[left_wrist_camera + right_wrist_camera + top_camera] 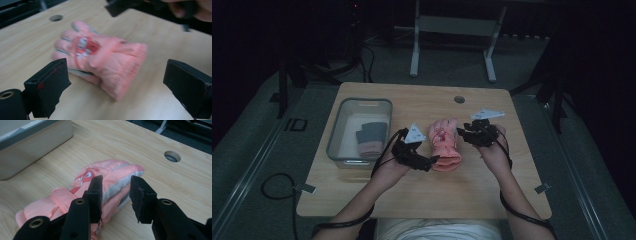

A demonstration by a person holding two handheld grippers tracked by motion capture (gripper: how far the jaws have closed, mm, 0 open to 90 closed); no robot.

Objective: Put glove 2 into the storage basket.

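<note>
A pink glove (pixel 445 142) with a red cartoon patch lies flat in the middle of the table, cuff toward the person. In the left gripper view the glove (pixel 105 57) is blurred, and my left gripper (pixel 117 87) stands wide open a little above its cuff, touching nothing. From above, the left gripper (pixel 432 162) sits at the cuff's left side. My right gripper (pixel 116 195) has its jaws partly apart over the finger end of the glove (pixel 110 170), with no pad pressing on it. In the high view the right gripper (pixel 460 132) is at the glove's right.
A grey bin (pixel 362 101) stands at the table's left with a grey and pink glove (pixel 371 137) inside; its wall (pixel 32 147) is close to the pink glove. A round cable hole (pixel 459 99) lies beyond the glove. The table's near edge runs close to the person.
</note>
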